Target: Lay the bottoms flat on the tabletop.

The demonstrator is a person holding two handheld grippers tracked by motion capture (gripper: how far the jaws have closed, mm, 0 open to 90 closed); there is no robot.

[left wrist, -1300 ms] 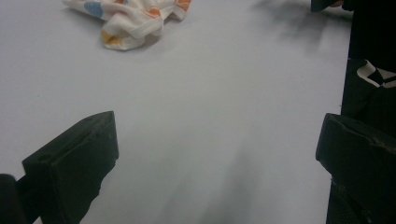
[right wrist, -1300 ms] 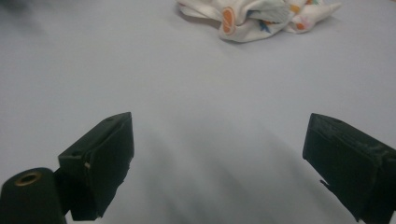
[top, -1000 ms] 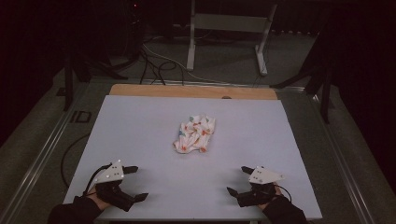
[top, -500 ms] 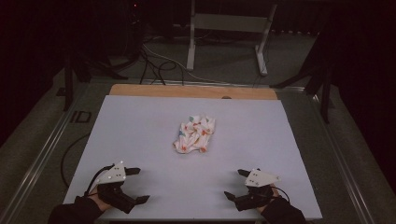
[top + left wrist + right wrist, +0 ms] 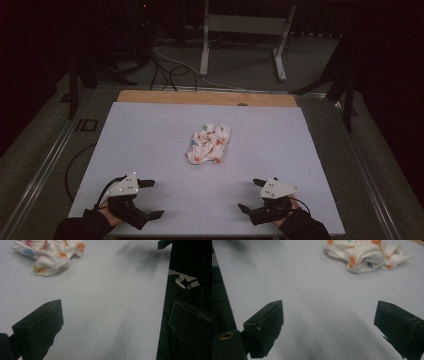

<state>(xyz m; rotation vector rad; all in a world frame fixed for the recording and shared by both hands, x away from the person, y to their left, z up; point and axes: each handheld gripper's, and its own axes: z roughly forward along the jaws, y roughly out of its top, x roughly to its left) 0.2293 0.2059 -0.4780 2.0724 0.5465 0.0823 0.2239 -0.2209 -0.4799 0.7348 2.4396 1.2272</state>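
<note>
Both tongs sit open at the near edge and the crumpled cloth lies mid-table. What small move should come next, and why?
Probably both should move forward toward the cloth. The left tongs and right tongs are open and empty, well short of it. The cloth lies crumpled and untouched on the white table, so closing that gap likely comes before any grip.

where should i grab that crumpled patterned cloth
Pinch a raised fold at the near edge of the crumpled cloth, coming from the person's side. It lies bunched with ridges standing up, and both open grippers, left and right, sit near that edge.
</note>
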